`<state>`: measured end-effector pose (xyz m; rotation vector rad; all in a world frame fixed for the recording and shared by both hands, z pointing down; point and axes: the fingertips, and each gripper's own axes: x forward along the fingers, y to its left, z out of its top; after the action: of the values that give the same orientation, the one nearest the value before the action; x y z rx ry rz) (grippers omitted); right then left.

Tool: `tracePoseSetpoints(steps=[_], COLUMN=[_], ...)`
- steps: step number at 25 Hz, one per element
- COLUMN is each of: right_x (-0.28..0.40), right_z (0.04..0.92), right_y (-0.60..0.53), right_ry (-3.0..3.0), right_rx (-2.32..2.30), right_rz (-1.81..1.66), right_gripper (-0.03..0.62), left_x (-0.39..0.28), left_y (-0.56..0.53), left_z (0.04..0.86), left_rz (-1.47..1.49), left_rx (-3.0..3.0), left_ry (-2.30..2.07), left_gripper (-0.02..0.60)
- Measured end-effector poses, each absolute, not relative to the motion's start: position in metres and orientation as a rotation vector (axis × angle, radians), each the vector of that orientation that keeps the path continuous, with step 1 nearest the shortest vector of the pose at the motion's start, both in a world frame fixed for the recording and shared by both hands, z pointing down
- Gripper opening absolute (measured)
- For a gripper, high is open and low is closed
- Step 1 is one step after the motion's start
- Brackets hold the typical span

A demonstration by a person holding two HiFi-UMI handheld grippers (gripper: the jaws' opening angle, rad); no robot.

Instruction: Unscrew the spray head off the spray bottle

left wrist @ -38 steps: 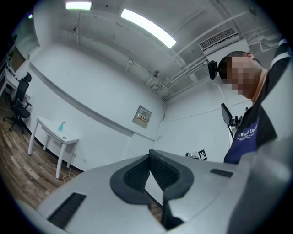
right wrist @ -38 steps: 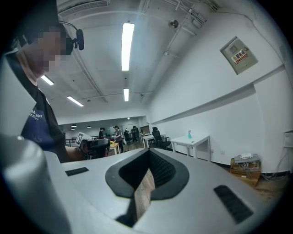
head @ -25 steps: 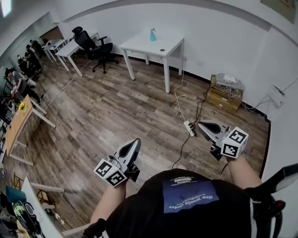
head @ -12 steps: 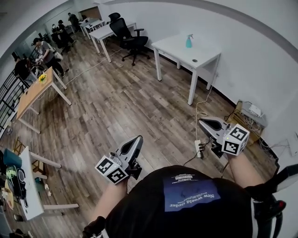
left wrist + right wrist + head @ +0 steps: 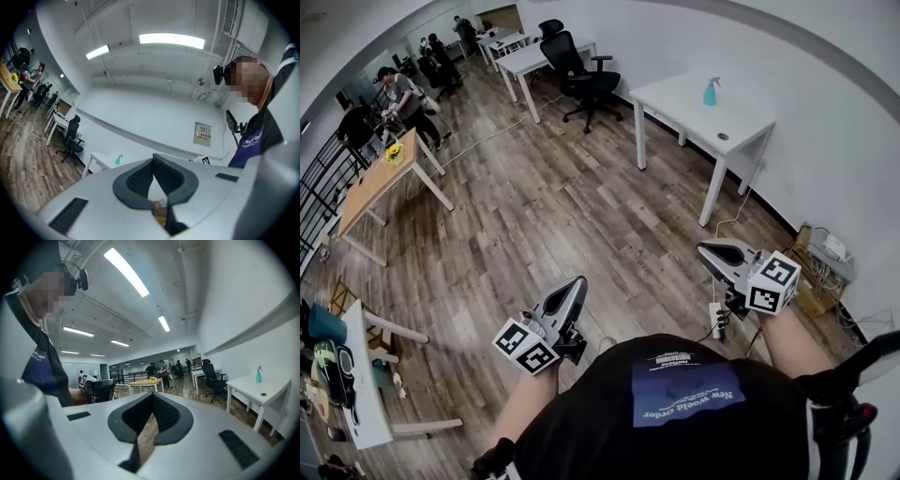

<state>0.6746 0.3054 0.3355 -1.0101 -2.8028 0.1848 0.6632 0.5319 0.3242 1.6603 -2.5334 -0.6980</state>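
A small teal spray bottle with a white spray head stands on a white table across the room, far from both grippers. It also shows small in the left gripper view as the bottle, and at the right of the right gripper view as the bottle. My left gripper is held low in front of my body, shut and with nothing in it. My right gripper is at waist height on the right, also shut and holding nothing. Both point out over the wooden floor.
A small dark round thing lies on the bottle's table. A black office chair and white desks stand at the back. A wooden table with people near it is at the left. A power strip and a cardboard box lie right.
The head view has swung, so the white table with the bottle now sits further right and nearer. Both grippers keep the same shut pose in front of my body.
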Motion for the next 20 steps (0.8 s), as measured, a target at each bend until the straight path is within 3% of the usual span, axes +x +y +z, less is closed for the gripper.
tracePoseSetpoints(steps=[10, 20], right_x=[0.515, 0.399], right_z=[0.330, 0.337], right_y=[0.363, 0.381], right_ry=[-2.861, -2.829], right_rx=[-0.922, -0.970], right_rz=[0.226, 0.199], right_gripper=[-0.009, -0.009], left_x=[0.504, 0.394], left_y=[0.594, 0.613], left_z=[0.321, 0.333], left_rz=[-0.600, -0.617], left_rx=[1.742, 1.696], left_ry=[-2.497, -2.509], left_gripper=[0.003, 0.003])
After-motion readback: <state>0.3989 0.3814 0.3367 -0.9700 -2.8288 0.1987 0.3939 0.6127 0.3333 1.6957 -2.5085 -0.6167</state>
